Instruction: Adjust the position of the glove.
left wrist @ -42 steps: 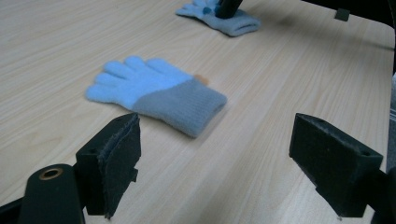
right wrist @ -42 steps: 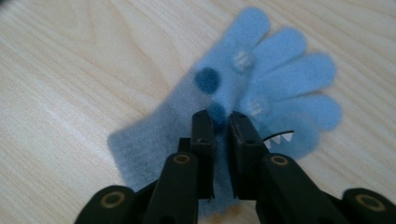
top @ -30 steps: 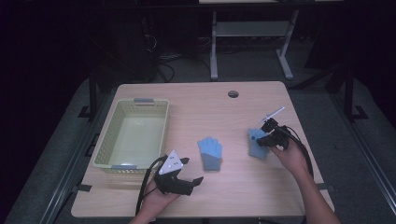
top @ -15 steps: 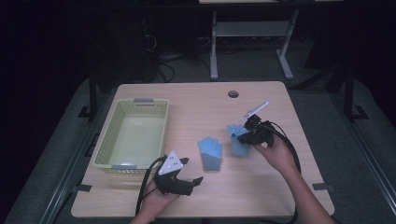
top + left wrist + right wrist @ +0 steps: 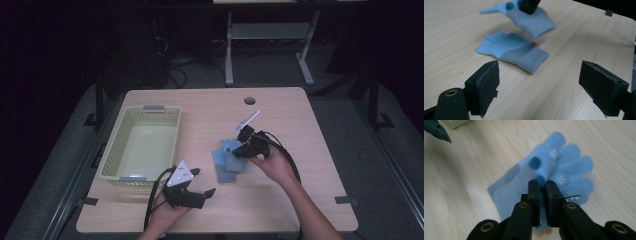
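Note:
Two light blue knit gloves. One glove (image 5: 227,172) (image 5: 511,51) lies flat on the wooden table (image 5: 300,125), fingers pointing away from the person. The second glove (image 5: 226,149) (image 5: 534,21) (image 5: 564,165) hangs just above it, partly overlapping it. My right gripper (image 5: 236,150) (image 5: 542,187) is shut on that second glove near its thumb. My left gripper (image 5: 205,181) (image 5: 544,90) stands open near the table's front edge, short of the lying glove, with nothing between its pads (image 5: 486,85).
A pale green plastic basket (image 5: 120,135) (image 5: 459,122) stands empty at the table's left. A round cable hole (image 5: 250,100) sits near the far edge. The left gripper's jaw tip (image 5: 436,130) shows beyond the gloves in the right gripper view.
My right gripper has carried its glove leftward from the table's right side to over the lying glove. The left gripper has stayed put and open.

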{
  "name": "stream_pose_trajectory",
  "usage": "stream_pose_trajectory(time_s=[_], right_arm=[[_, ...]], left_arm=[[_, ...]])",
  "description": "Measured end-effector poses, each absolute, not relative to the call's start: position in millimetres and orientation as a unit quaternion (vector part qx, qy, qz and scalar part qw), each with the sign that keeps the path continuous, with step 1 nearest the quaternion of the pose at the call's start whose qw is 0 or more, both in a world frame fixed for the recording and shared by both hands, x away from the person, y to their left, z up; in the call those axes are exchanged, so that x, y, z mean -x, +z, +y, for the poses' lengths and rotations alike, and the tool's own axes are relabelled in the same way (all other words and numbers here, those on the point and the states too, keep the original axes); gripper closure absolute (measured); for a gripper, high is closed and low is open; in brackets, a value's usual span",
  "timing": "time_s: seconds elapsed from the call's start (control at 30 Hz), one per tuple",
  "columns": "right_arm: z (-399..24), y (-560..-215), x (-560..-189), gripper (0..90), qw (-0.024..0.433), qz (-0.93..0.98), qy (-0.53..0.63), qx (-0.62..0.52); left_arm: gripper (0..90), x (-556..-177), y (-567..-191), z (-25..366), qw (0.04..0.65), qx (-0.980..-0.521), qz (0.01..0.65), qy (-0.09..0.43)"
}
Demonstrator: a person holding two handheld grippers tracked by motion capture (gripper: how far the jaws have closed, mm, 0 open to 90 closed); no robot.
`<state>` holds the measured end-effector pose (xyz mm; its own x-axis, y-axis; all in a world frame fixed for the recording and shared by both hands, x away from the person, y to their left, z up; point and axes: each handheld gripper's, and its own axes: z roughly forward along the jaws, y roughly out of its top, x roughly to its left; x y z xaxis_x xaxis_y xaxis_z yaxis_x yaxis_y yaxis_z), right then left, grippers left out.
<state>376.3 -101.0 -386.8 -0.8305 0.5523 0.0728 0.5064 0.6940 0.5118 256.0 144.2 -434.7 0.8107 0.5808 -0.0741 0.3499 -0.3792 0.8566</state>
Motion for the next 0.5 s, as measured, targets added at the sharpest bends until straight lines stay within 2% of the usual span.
stream_pose_trajectory(time_s=[0.5], right_arm=[[-77.2,-405.5,-377.4,82.5,0.021,0.928,0.252,-0.274]], left_arm=[[16.3,-256.4,-436.2,144.1,0.478,-0.822,0.285,0.122]])
